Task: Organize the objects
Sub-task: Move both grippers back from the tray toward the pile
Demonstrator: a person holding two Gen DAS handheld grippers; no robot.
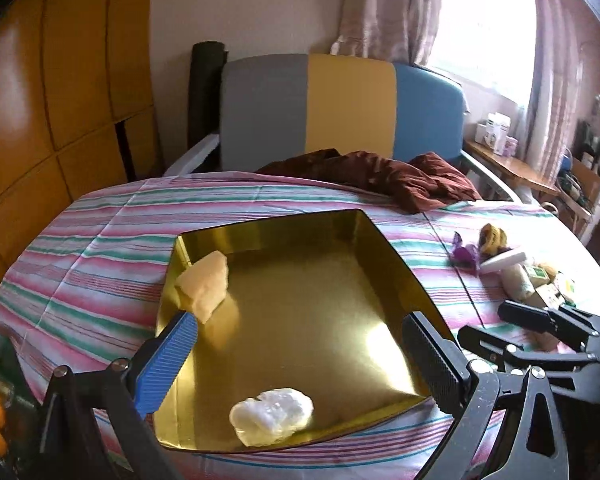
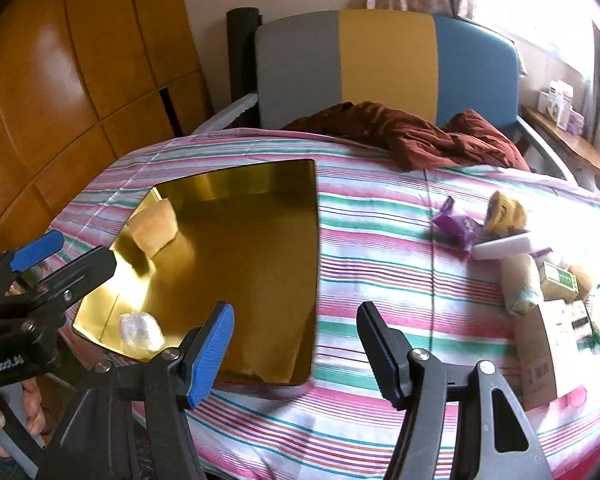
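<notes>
gold tray [image 1: 300, 272] on bed, under both empty grippers' spread fingers [image 2: 216, 344].

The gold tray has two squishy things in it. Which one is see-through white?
The crinkly white bundle by the gold tray's near edge. The other, a tan lump, sits farther back.

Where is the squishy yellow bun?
The squishy yellow bun sits inside the shiny gold tray, against its far-left corner, away from the white wrapped lump.
</notes>
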